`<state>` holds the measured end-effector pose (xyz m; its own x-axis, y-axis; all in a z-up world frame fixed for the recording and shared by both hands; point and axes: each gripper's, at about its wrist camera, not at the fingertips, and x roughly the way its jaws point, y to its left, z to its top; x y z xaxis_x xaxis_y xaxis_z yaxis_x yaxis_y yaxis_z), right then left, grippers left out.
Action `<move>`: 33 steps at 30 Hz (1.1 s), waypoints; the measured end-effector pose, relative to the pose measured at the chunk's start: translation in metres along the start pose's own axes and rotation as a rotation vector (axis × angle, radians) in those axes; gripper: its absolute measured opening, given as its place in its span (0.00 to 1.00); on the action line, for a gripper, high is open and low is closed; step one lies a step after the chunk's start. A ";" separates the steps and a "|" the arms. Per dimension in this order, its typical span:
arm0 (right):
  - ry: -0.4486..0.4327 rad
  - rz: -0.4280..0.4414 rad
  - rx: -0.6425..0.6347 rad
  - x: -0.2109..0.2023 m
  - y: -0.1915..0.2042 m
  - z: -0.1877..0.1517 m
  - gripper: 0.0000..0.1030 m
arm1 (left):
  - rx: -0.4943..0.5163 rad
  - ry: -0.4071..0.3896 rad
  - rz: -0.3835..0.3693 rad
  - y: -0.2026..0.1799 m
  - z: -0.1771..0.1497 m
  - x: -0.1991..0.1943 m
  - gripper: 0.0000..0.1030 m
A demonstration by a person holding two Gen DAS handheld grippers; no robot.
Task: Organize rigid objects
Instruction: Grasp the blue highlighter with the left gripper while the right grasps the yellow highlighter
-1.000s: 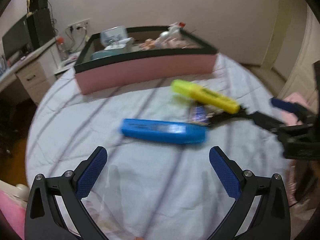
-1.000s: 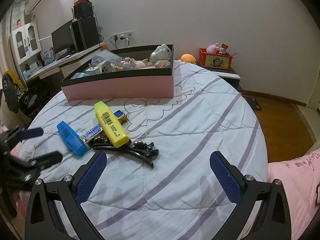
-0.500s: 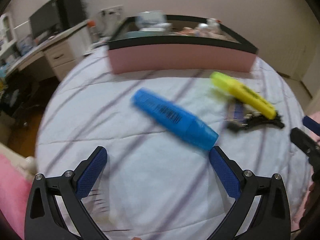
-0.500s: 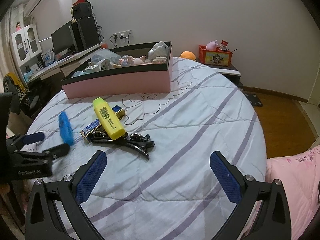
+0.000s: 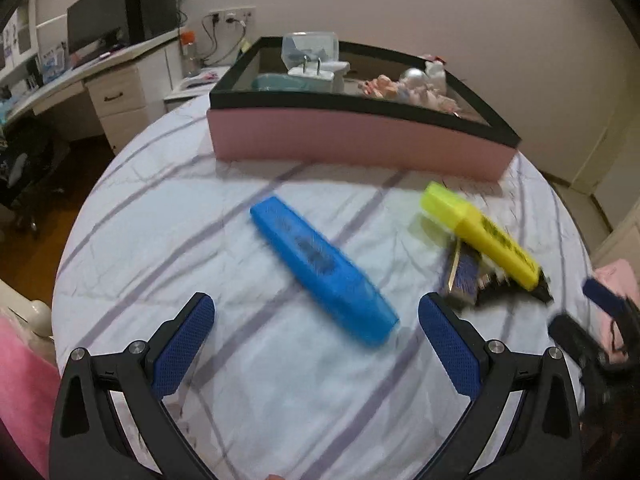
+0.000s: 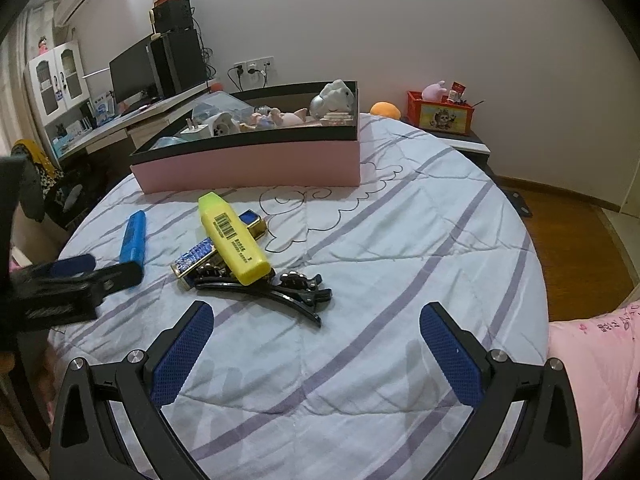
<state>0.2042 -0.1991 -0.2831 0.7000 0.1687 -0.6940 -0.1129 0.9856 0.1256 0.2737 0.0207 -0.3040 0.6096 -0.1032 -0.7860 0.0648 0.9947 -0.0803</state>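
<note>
A blue highlighter [image 5: 324,280] [image 6: 133,238] lies on the striped bedsheet, just ahead of my open left gripper [image 5: 316,344], its near end between the fingertips' line. To its right a yellow highlighter [image 5: 482,236] [image 6: 234,238] rests on a blue-and-gold harmonica [image 5: 464,276] [image 6: 196,254] and a black hair clip [image 6: 276,290]. My right gripper [image 6: 316,344] stands open above bare sheet, short of the clip. The pink box with a black rim [image 5: 360,140] [image 6: 248,162] sits behind, holding several small objects.
The left gripper [image 6: 92,270] shows at the left edge of the right wrist view. A desk with a monitor [image 6: 132,76] stands at the far left. A red toy box [image 6: 440,114] sits on a nightstand. A pink blanket [image 6: 596,364] lies at the right.
My left gripper has swung around and closer to the blue highlighter, which now lies diagonally in its view. The right gripper has edged slightly nearer the clip. The objects have not moved.
</note>
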 end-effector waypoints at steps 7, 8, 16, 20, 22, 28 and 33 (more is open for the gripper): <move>0.002 -0.003 0.009 0.003 -0.006 0.002 1.00 | 0.038 0.000 0.061 0.011 0.004 0.010 0.75; 0.000 -0.003 0.009 0.003 -0.006 0.002 1.00 | 0.048 -0.006 0.056 0.014 0.003 0.007 0.72; -0.005 0.006 -0.011 0.005 0.002 0.006 1.00 | 0.031 -0.032 0.035 0.040 -0.008 -0.010 0.62; -0.002 0.008 -0.019 0.008 0.006 0.008 1.00 | 0.043 -0.022 0.041 0.034 0.003 0.002 0.61; 0.003 0.005 -0.021 0.009 0.006 0.008 1.00 | 0.062 -0.022 0.030 0.030 0.006 0.005 0.42; -0.007 -0.008 -0.028 0.008 0.005 0.010 1.00 | 0.133 -0.030 -0.010 0.020 0.003 0.001 0.26; -0.037 0.006 -0.094 0.010 0.015 0.019 1.00 | 0.153 -0.038 -0.037 0.017 -0.010 -0.009 0.26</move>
<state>0.2229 -0.1825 -0.2748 0.7244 0.1758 -0.6666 -0.1820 0.9814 0.0611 0.2617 0.0381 -0.3047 0.6336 -0.1424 -0.7605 0.2056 0.9786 -0.0120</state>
